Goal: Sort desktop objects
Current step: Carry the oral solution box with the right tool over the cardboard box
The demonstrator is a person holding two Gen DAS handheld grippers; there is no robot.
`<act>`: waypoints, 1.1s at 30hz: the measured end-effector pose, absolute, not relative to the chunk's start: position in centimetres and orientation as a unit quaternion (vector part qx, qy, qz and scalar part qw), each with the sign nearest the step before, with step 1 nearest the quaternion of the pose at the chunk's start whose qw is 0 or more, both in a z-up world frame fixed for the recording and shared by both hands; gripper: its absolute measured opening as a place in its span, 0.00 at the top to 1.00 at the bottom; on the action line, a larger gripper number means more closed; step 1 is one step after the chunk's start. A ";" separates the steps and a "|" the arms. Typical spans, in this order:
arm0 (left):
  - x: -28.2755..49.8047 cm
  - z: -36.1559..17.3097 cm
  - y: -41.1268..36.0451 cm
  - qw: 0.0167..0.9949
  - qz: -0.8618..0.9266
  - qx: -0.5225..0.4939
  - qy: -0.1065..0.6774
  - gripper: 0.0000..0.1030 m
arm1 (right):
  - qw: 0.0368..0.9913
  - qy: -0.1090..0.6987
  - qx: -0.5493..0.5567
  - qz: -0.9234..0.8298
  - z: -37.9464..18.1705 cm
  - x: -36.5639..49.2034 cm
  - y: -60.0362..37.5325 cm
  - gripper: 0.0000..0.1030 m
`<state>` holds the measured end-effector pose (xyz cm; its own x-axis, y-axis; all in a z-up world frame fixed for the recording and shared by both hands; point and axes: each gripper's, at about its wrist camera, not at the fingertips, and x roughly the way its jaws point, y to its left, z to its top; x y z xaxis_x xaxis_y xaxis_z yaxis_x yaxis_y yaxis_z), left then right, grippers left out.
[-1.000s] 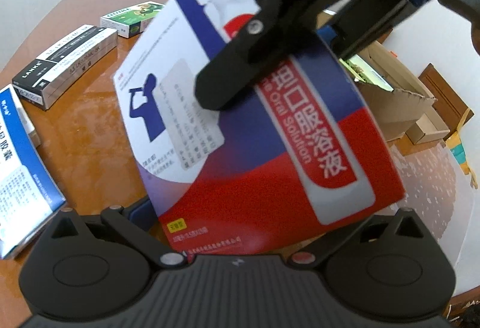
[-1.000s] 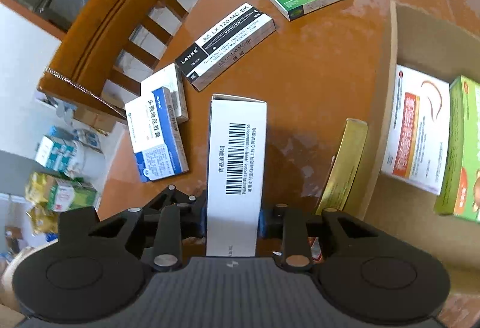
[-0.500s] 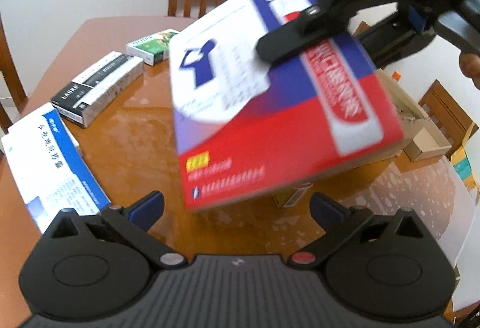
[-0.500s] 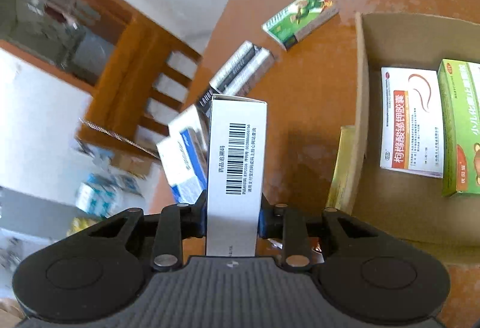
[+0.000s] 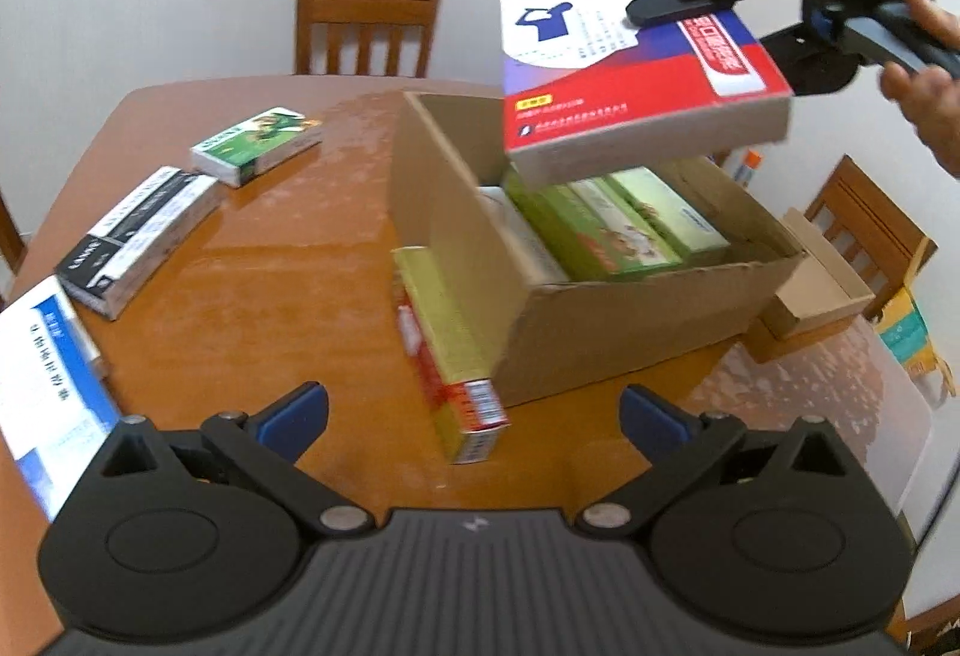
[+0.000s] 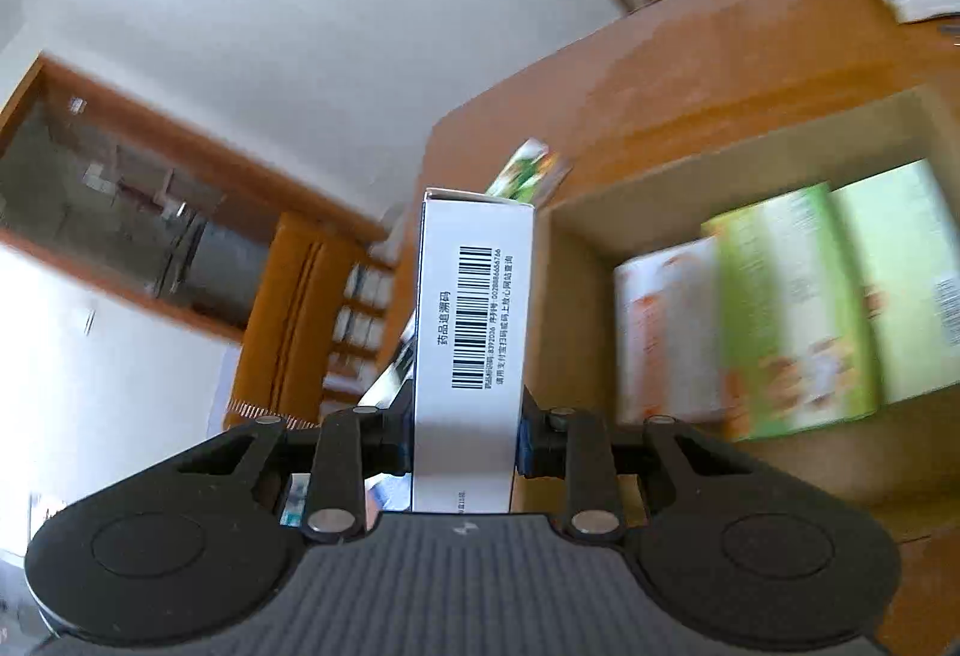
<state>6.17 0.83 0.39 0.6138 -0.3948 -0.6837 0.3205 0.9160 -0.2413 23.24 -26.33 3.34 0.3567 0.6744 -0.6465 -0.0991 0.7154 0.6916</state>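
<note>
While the medicine box (image 5: pixel 636 74) is pinched by the right jaws above the carton (image 5: pixel 630 320), with the left jaws spread, its 6 o'clock edge could be snagged on the packs (image 5: pixel 618 224) inside.

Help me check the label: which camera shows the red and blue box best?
The left wrist view: the red and blue box shows its whole printed face, clamped above the carton. The right wrist view shows only its barcoded edge.

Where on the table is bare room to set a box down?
Bare wood lies between the black box and the cardboard carton, and beyond the green box. It is crowded inside the carton and at its left wall, where a yellow box leans.
</note>
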 end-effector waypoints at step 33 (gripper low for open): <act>8.1 -1.5 -7.6 0.878 -0.199 -0.026 0.435 0.00 | 0.664 0.632 0.314 0.244 -7.0 33.4 -39.1 0.67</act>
<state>8.14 -7.55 -1.49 0.5425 -0.3725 -0.7529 0.3280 0.9191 -0.2184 33.42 -39.09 -6.96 0.0804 0.7224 -0.6867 0.0729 0.6829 0.7269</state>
